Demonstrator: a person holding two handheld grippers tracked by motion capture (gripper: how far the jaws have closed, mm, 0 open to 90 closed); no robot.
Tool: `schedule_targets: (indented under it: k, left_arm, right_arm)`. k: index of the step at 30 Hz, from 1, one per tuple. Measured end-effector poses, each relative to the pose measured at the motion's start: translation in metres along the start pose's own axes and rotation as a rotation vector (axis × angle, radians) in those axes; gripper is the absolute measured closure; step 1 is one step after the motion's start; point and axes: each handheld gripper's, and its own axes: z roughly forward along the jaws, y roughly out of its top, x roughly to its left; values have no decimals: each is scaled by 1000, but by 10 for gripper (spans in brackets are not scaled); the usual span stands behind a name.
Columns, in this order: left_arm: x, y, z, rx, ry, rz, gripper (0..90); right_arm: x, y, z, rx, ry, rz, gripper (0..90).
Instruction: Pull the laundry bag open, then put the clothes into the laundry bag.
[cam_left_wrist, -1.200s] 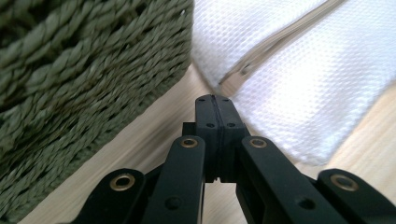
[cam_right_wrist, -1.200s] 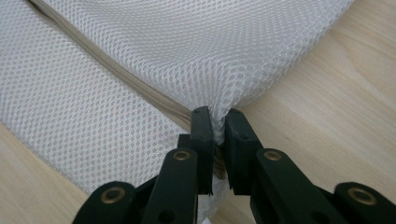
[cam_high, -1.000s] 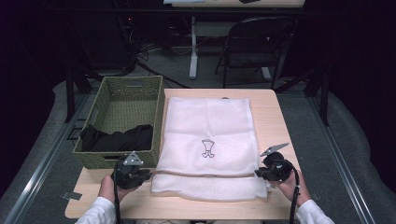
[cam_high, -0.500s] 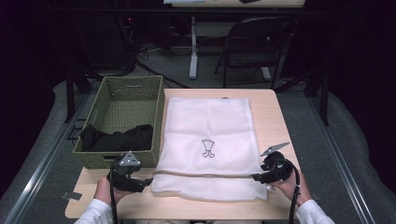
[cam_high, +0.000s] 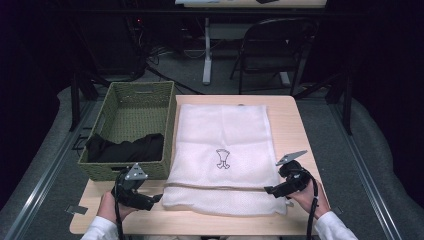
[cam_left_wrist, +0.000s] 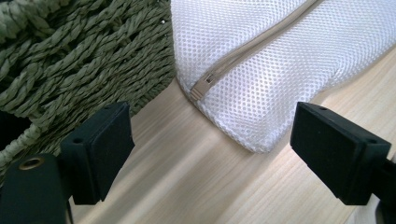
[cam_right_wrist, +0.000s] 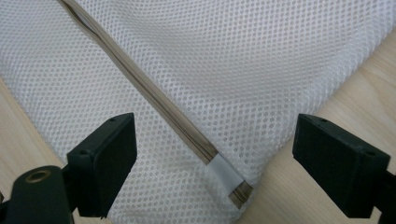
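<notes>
**Both grippers open at the near corners of the mesh bag**

A white mesh bag (cam_high: 225, 155) lies flat on the wooden table (cam_high: 295, 130), its long sides running away from the person. It bears a small dark emblem (cam_high: 223, 159) near the middle, and a tan zip (cam_high: 220, 186) runs across it close to the near edge. Just left of the bag stands a green woven basket (cam_high: 142, 100) with a black cloth (cam_high: 127, 148) heaped in its near end; bag and basket look to be touching along the side, though the high view is too coarse to be sure.

The left gripper (cam_high: 155, 199) sits at the bag's near left corner. Its jaws have just been opening and now stand wide. In the left gripper view the corner of the bag (cam_left_wrist: 280, 60) and the zip's end (cam_left_wrist: 201, 87) lie ahead of the pads (cam_left_wrist: 100, 149), with bare table between them and nothing held. The basket wall (cam_left_wrist: 79, 60) fills the left of that view.

The right gripper (cam_high: 270, 190) sits at the near right corner. Its jaws too have just been opening and stand wide. In the right gripper view the mesh (cam_right_wrist: 224, 74) and the zip's white-tabbed end (cam_right_wrist: 224, 175) lie between the pads (cam_right_wrist: 105, 161), which press on nothing.
</notes>
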Motion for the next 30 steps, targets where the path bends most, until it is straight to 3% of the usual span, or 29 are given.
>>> schedule_targets:
  k: [14,30]
  left_arm:
    - [-5,3,4,11,-5,17,113]
    - [-3,5,10,34,-33,23,70]
  right_arm:
    - [5,10,6,-9,15,-29,74]
    - [19,41,31,25,49,-140,61]
